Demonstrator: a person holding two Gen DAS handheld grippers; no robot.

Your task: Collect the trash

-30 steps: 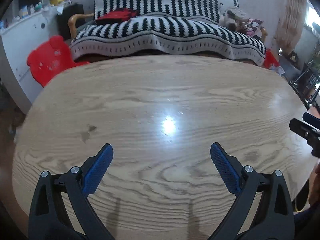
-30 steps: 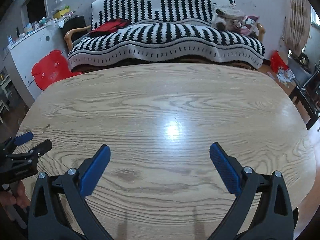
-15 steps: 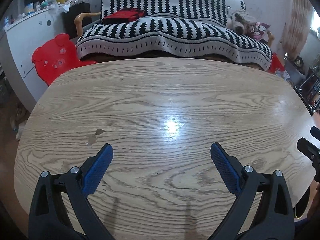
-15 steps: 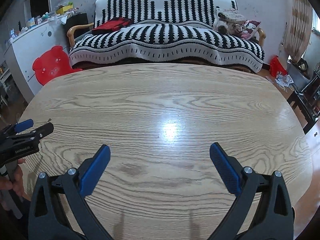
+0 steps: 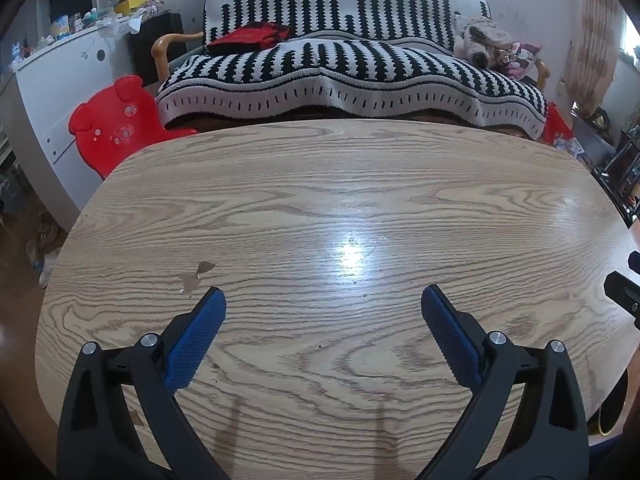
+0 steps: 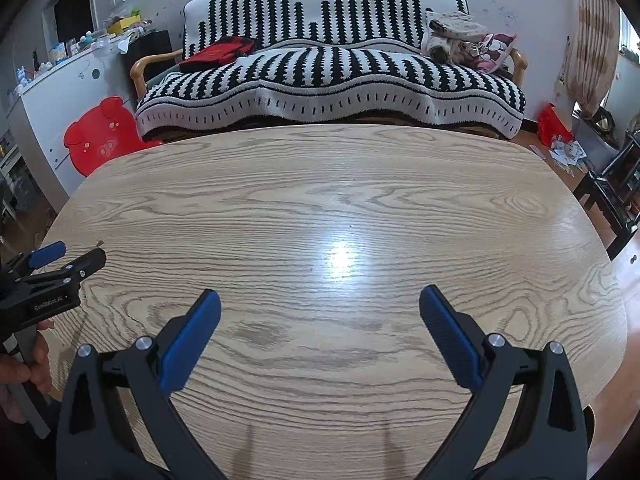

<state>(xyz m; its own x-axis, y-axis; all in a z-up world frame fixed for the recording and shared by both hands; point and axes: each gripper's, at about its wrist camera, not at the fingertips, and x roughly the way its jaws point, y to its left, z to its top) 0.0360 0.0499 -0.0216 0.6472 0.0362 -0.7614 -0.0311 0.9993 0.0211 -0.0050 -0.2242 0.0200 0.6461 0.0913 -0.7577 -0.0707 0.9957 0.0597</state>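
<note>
Left wrist view shows the oval light-oak wood-grain desk (image 5: 360, 200), then the left claw (image 5: 323, 300) spread wide and empty, and just ahead of its left finger a small flat brown scrap of trash (image 5: 196, 276). Right claw (image 6: 320, 300) likewise gapes, empty. Judged featherlight, flimsy; pinch at a lifted edge.

White lettering "GenRobot.AI" on the black body of the left claw (image 6: 68, 258), no other readable text
</note>
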